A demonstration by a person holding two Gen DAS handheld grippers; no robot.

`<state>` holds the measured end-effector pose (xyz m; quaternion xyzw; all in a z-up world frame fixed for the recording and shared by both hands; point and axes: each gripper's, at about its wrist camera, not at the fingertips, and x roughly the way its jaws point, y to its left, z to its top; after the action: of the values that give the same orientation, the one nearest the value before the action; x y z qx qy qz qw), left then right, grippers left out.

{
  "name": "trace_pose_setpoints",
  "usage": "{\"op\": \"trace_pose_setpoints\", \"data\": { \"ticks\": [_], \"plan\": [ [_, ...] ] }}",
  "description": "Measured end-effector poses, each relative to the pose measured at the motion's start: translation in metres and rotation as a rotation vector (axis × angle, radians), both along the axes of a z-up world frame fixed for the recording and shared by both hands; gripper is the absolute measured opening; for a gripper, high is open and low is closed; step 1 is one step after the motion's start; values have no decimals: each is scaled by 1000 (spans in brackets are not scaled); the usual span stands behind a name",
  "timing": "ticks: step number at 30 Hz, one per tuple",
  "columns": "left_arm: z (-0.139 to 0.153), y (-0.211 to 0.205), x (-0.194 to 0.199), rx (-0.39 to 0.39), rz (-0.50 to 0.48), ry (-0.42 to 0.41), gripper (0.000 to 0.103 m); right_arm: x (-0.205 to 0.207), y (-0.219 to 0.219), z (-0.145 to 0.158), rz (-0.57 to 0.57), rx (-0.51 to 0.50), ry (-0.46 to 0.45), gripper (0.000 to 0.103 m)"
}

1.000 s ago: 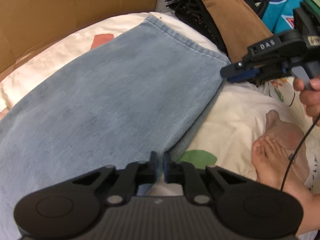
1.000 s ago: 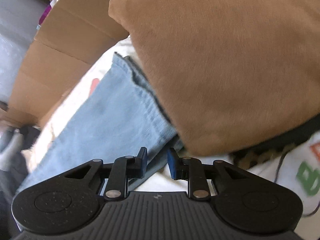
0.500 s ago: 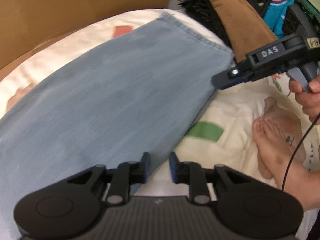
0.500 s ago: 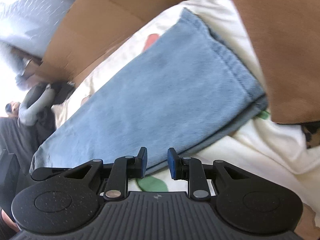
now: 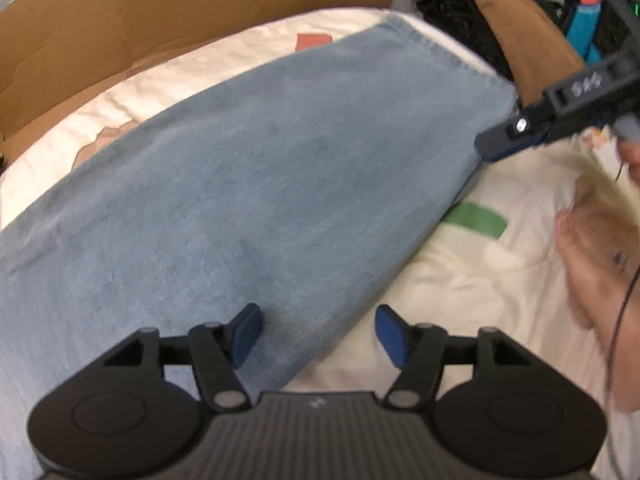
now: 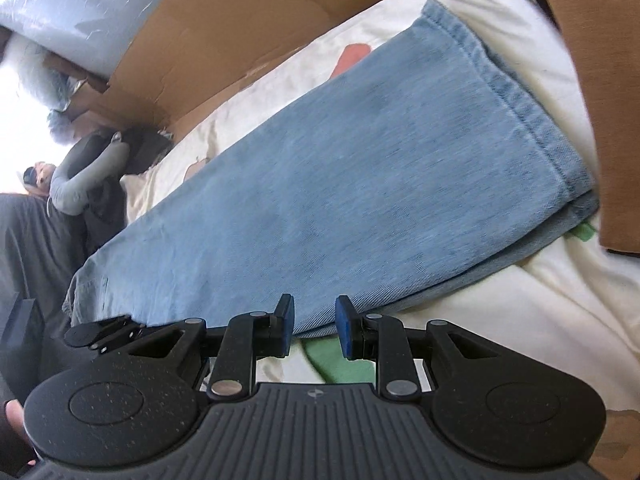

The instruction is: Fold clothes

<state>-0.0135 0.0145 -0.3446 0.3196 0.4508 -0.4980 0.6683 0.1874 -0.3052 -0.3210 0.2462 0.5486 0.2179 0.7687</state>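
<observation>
Jeans (image 5: 260,184) flat; right gripper (image 5: 490,150) labelled "DAS".

Black plastic left hand-held gripper (image 5: 318,334): ribbed grey-black housing, two round discs at the sides, silver pivot screws on the linkage arms, blue pads on the fingertips (image 5: 390,334). The right hand-held gripper (image 6: 314,328) is the same build, dust-speckled, and carries white lettering on its side. A thin black cable (image 5: 618,320) trails past a bare foot (image 5: 592,256).
</observation>
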Motion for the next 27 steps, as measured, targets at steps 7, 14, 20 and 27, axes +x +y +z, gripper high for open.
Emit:
{"op": "trace_pose_setpoints", "data": {
  "ticks": [7,14,20,27],
  "plan": [
    [5,8,18,-28,56,29,17,-4,19,8,108,28,-35,24],
    [24,13,34,-92,139,89,8,-9,52,11,248,14,-71,24],
    [25,14,35,-102,150,94,8,-2,73,-1,298,-46,-96,25],
    [0,10,25,-14,120,105,20,2,82,-22,319,-97,-57,25]
  ]
}}
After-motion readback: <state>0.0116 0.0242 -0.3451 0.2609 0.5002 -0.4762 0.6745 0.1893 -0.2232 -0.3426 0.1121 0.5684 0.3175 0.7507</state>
